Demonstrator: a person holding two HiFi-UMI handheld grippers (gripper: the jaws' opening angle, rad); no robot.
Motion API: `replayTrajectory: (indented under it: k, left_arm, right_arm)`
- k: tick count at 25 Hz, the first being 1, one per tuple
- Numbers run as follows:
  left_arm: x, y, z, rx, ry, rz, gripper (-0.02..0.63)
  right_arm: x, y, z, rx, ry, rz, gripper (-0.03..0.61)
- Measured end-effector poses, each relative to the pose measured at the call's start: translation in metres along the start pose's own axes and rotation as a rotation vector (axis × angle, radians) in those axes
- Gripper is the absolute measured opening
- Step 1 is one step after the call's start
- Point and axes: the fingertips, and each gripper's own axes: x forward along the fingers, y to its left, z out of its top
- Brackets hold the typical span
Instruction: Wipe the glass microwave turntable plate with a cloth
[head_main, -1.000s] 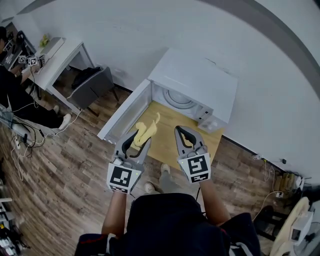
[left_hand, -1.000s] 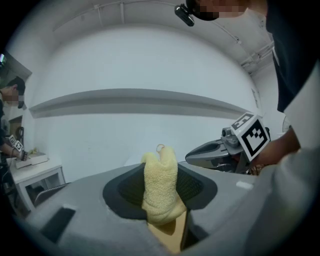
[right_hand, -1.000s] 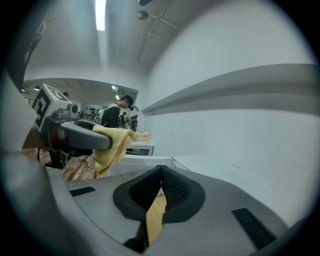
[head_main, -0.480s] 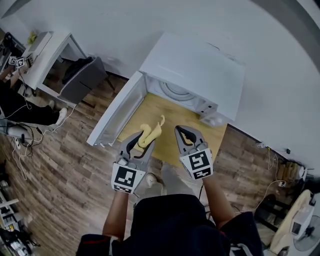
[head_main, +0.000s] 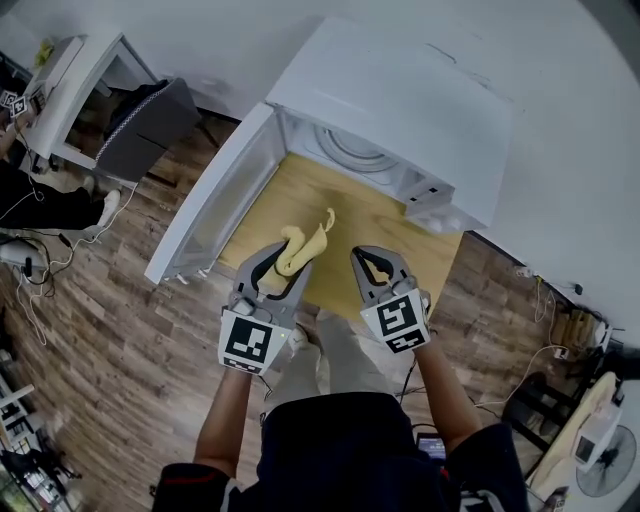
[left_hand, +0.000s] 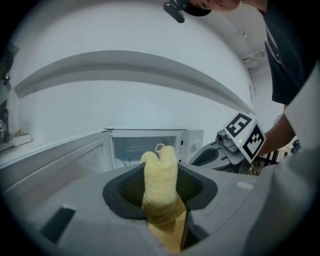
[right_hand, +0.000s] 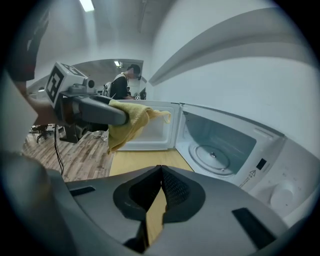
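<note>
A white microwave (head_main: 400, 90) stands open on a wooden table (head_main: 390, 235). The glass turntable plate (head_main: 352, 150) lies inside its cavity, and it shows as a round disc (right_hand: 215, 156) in the right gripper view. My left gripper (head_main: 285, 262) is shut on a yellow cloth (head_main: 303, 246), which sticks up between the jaws (left_hand: 160, 175). It hovers over the table's front, short of the cavity. My right gripper (head_main: 368, 262) is beside it, shut and empty (right_hand: 160, 170). In the right gripper view the left gripper (right_hand: 125, 116) and the hanging cloth (right_hand: 131, 125) show at the left.
The microwave door (head_main: 210, 210) swings out to the left, level with the left gripper. A white desk (head_main: 70, 80) and a grey chair (head_main: 145, 125) stand on the wood floor at far left. Cables lie on the floor (head_main: 40, 290). A person (right_hand: 122, 82) stands in the background.
Both grippers have sunk toward the table and closer to the open microwave, which now fills more of the head view. The cloth stays in the left gripper; the right stays shut.
</note>
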Motion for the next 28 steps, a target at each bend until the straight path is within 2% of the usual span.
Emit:
replayTrajectory:
  k: [5,10,16,22,28]
  left_arm:
    - [0.012,-0.001,-0.029,-0.019,0.025,0.003,0.161]
    - [0.030,-0.002,-0.058,0.006,0.066,-0.017,0.161]
    - [0.049,-0.002,-0.082,-0.010,0.080,-0.014,0.161]
    - [0.061,0.001,-0.105,-0.014,0.098,-0.010,0.161]
    - [0.069,0.011,-0.120,-0.012,0.101,0.003,0.161]
  right_arm:
    - [0.015,0.001,-0.030,-0.053,0.074,0.030,0.011]
    - [0.037,-0.007,-0.057,-0.079,0.119,0.051,0.011]
    - [0.058,-0.031,-0.086,-0.107,0.167,0.019,0.011]
    - [0.078,-0.052,-0.101,-0.107,0.181,-0.002,0.012]
    - [0.097,-0.058,-0.098,-0.156,0.171,-0.015,0.025]
